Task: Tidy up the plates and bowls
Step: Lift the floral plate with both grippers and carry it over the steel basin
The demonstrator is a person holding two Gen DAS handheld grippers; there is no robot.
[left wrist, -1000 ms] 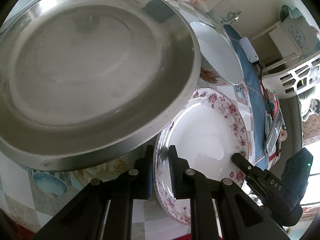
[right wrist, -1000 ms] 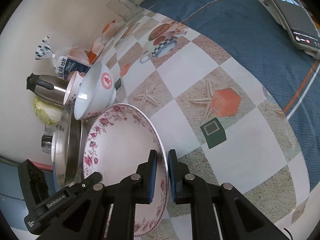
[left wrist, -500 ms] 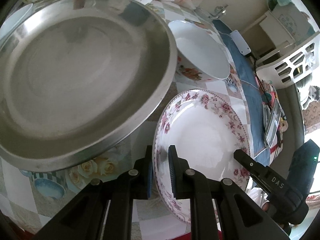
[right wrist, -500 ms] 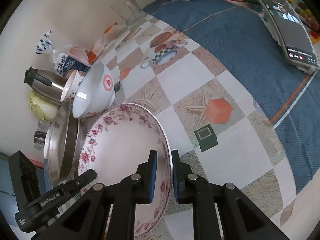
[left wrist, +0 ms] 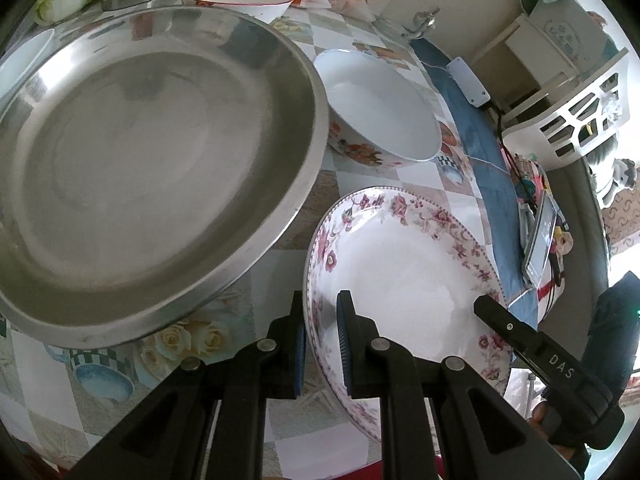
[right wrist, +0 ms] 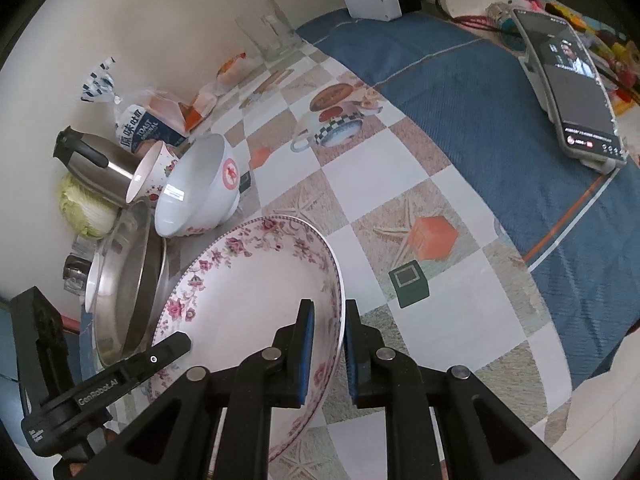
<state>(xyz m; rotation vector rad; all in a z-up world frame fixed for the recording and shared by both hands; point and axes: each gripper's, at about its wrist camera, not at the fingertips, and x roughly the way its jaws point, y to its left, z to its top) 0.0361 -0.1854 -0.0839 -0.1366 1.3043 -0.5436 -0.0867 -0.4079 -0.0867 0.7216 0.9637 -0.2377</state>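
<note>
Both your grippers clamp the same floral plate (left wrist: pixel 404 276): your left gripper (left wrist: pixel 321 336) pinches its near-left rim, your right gripper (right wrist: pixel 326 344) its opposite rim, each with one pad inside and one outside. The plate is deep and white, its glossy centre ringed by pink roses and a fine beaded edge. It sits over the checked tablecloth (right wrist: pixel 400 184), just right of the dull steel pan (left wrist: pixel 152 152). Behind it stands a white bowl (left wrist: pixel 376 104) with orange flowers on its wall.
</note>
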